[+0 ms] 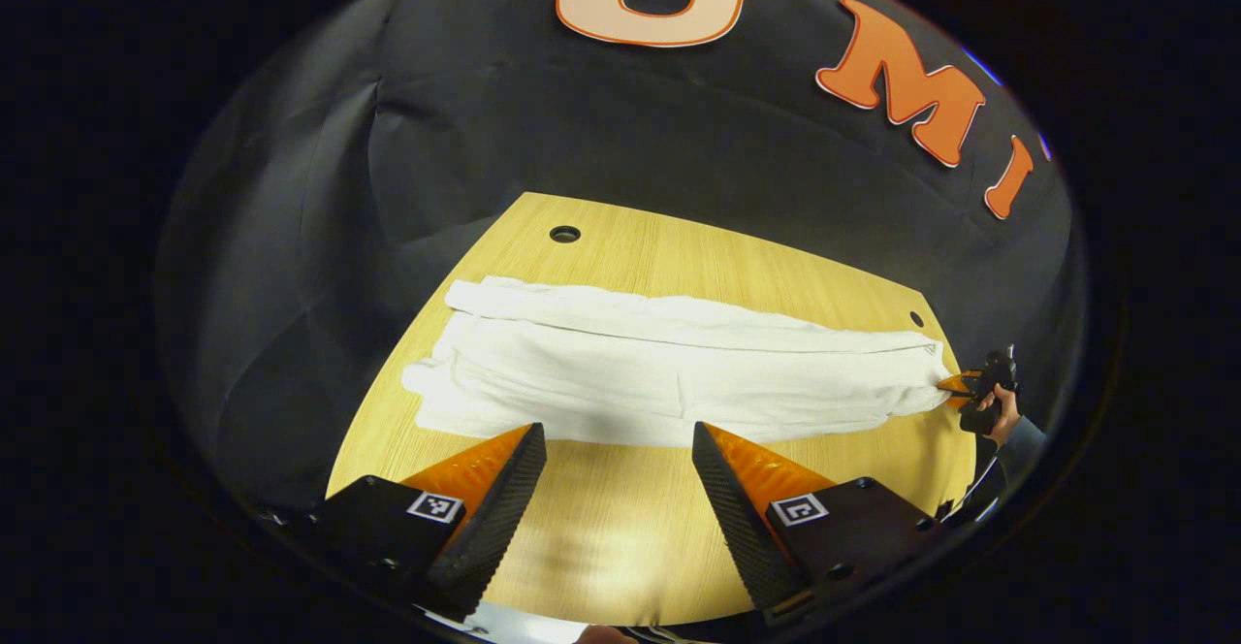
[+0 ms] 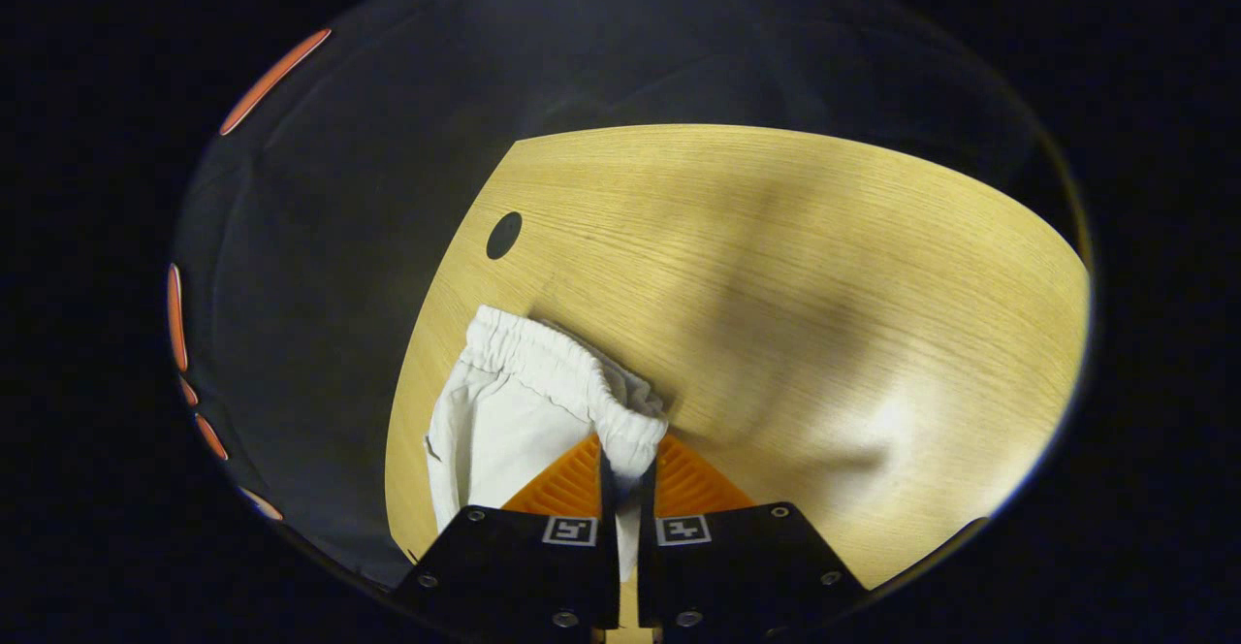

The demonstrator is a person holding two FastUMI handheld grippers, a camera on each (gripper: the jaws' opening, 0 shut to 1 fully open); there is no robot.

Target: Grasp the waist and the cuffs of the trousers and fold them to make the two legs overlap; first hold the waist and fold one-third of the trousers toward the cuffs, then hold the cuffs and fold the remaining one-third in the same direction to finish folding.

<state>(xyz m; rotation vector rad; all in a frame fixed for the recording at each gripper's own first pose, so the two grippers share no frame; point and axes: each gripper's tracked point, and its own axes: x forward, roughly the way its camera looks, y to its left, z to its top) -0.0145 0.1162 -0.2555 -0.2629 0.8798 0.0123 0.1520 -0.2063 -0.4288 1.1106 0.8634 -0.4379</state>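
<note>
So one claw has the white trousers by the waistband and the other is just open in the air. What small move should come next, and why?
Probably carry the waistband over toward the cuffs. The right gripper is shut on it, while the trousers lie flat and full length on the wooden table, legs apparently overlapped. The left gripper is open, holding nothing.

Left gripper (image 1: 618,474): fingers spread wide apart, nothing between them, tips poised near the trousers' (image 1: 669,372) near edge.
Right gripper (image 2: 621,477): fingers pressed together on the waistband, pinching the cloth between both tips.
Right gripper from the left gripper view (image 1: 960,387): far right, at the trousers' end.
Hand (image 1: 1001,411): wrapped around the right gripper's handle, dark sleeve behind.
</note>
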